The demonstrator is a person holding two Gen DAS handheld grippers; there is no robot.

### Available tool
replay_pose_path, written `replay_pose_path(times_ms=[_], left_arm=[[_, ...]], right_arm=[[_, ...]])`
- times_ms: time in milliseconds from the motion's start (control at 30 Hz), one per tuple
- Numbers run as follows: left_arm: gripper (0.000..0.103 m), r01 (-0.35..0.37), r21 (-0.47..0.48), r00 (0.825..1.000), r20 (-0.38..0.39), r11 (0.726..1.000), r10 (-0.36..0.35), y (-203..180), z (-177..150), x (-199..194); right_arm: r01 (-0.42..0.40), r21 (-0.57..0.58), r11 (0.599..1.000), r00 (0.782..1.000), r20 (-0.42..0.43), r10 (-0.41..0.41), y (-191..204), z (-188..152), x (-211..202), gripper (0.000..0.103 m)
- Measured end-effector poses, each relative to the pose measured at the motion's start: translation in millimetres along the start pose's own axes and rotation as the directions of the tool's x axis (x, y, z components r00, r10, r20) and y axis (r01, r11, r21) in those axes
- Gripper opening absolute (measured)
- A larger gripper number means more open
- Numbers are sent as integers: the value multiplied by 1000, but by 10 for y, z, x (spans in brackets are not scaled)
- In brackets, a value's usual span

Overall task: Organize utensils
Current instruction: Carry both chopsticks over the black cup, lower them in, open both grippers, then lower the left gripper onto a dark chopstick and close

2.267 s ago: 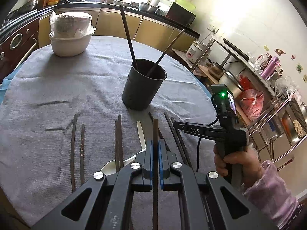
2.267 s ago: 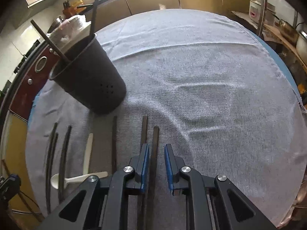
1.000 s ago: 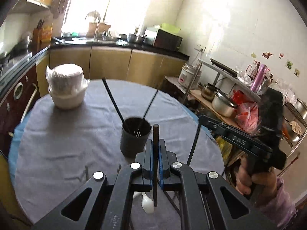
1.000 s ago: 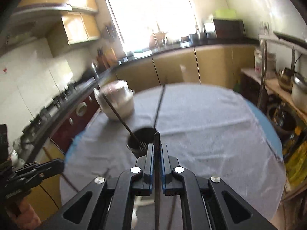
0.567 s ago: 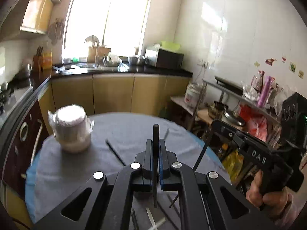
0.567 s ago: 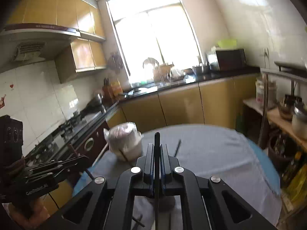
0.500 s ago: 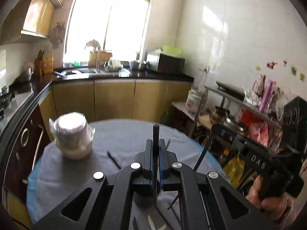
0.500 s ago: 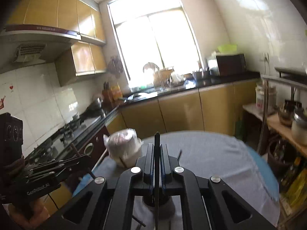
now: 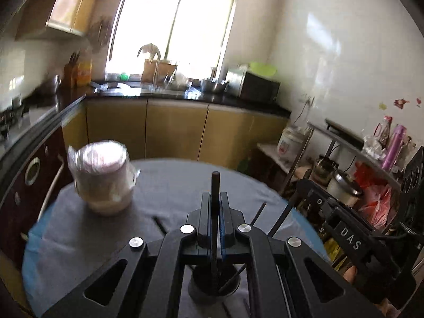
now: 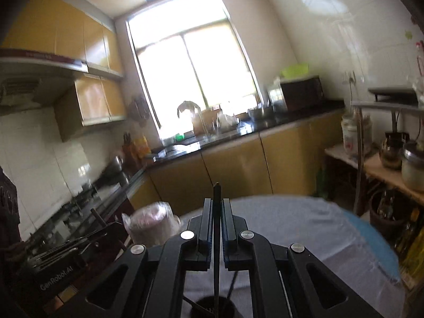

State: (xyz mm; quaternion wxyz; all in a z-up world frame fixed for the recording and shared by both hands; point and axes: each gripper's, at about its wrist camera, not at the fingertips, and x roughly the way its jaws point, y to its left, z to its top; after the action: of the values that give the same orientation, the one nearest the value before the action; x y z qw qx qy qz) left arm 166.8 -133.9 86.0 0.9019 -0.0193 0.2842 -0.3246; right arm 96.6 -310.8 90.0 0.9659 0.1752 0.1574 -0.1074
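Note:
My left gripper (image 9: 215,198) is shut on a dark chopstick (image 9: 214,182) held upright, its lower end over the black utensil cup (image 9: 212,288) just below. The cup holds two chopsticks (image 9: 258,213) that lean outward. My right gripper (image 10: 217,204) is shut on another dark chopstick (image 10: 217,193), also upright, above the same cup (image 10: 212,308) at the bottom of its view. The right gripper also shows at the right of the left wrist view (image 9: 344,235), and the left gripper at the lower left of the right wrist view (image 10: 61,262).
The round table (image 9: 169,182) has a grey cloth. A wrapped white bowl stack (image 9: 102,177) stands at its far left. Kitchen counters (image 9: 185,98) run behind. A shelf with pots and bottles (image 9: 371,159) stands at the right.
Both grippers closed on chopsticks lying on the cloth, lifted them and tilted them upright. They now hang over the cup, and both views have pitched up toward the window.

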Motion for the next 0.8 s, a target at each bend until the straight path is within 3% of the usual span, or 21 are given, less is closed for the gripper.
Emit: replay_pose_path(times_ms=[200,233,333,367,567,667,800], left_arm=[[6,12,-59,996,-85,998,-17,125,-197,-4],[12,20,-67,995,-93,998,-26,139,-230,-36],[59,3,-52,995,-101,999,-8,159,-370,-184],[65,-24,-39,996,-85,999,21,165,-451,-276],[68,-123,7,985,-124,992,123,249,-935,-580],[69,-169,3,970,-179,986,166,310,-1261,-655],[70,-193,-41,943,-283,980,174,390,-1679,-652]], right_arm=[[-51,7,999,990,-128,52,-123,-325,80,8],[-60,20,998,988,-144,62,-160,-353,53,8],[-72,30,997,983,-167,76,-258,-425,-86,21],[-74,38,997,983,-168,79,-315,-467,-156,27],[-80,49,996,975,-205,89,-583,-786,-564,28],[-72,54,996,963,-256,83,-704,-1042,-716,28],[-65,92,994,945,-314,91,-838,-1363,-826,28]])
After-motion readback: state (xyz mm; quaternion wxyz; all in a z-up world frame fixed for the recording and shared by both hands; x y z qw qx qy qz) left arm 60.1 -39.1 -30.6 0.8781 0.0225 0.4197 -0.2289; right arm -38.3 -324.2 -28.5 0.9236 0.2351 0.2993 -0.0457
